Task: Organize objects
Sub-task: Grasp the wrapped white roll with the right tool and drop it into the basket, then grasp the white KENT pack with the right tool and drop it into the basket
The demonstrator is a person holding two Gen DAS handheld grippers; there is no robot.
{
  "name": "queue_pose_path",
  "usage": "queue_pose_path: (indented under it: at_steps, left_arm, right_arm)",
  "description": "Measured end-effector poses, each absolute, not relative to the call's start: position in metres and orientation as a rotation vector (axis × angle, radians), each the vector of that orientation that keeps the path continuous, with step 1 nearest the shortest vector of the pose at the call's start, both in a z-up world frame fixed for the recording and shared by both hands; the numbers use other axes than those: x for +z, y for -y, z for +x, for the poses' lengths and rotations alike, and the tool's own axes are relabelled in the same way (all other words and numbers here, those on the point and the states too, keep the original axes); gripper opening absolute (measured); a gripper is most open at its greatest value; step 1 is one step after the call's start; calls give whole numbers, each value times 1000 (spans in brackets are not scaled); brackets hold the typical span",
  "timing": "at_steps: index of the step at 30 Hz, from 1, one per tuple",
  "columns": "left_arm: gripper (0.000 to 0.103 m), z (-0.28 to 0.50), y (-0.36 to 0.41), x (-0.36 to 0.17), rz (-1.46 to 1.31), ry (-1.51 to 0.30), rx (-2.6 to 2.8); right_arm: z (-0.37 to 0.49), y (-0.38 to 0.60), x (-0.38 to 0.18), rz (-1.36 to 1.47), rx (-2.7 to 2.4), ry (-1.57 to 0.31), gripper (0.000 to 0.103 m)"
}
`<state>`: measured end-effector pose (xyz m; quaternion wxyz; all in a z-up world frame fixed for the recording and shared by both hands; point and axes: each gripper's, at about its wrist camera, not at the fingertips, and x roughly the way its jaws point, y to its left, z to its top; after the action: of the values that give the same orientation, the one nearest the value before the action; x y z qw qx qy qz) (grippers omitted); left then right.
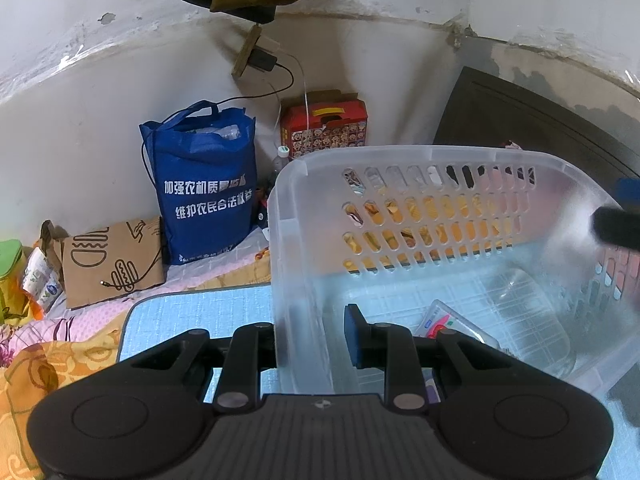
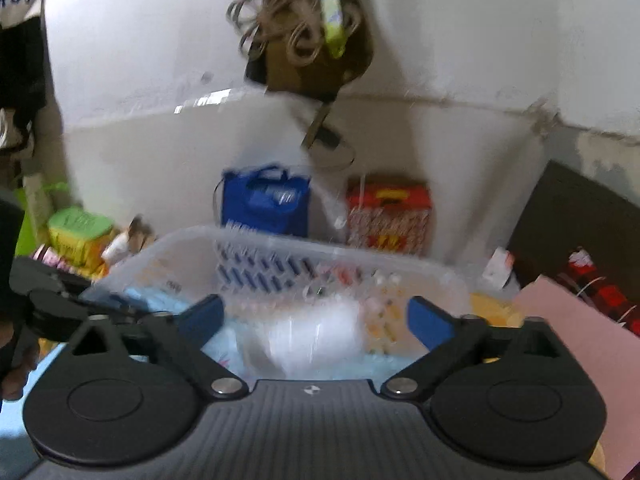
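Left wrist view first: the left gripper was clamped on the near-left wall of the basket, one finger outside and one finger inside, the outer one mostly hidden behind the cloudy plastic. The basket sat on a light blue mat. Inside it lay a flat packet with red and green print, half covered by the gripper, and a clear bottle that was hard to make out against the basket floor. A dark blurred shape crossed the basket's right rim, can't say what. Behind the basket's left corner stood a blue bag, with a red box just right of it and a brown paper bag lying left of it.

Right wrist view was pretty smeared. The right gripper was spread wide with nothing between its blue pads, hovering at the near side of the basket. Something white showed in the basket, too blurred to name. The left gripper poked in at the basket's left edge, mostly cut off. Blue bag and red box stood behind the basket.
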<state>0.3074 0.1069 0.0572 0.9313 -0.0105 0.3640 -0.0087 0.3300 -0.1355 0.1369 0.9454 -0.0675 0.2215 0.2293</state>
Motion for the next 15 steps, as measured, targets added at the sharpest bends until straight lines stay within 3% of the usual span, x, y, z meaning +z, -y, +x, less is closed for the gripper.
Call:
queue_pose_path:
  at_steps: [15]
  left_arm:
    - [30, 307, -108, 57, -16, -730, -26]
  right_arm:
    - [264, 177, 126, -48, 451, -375, 103]
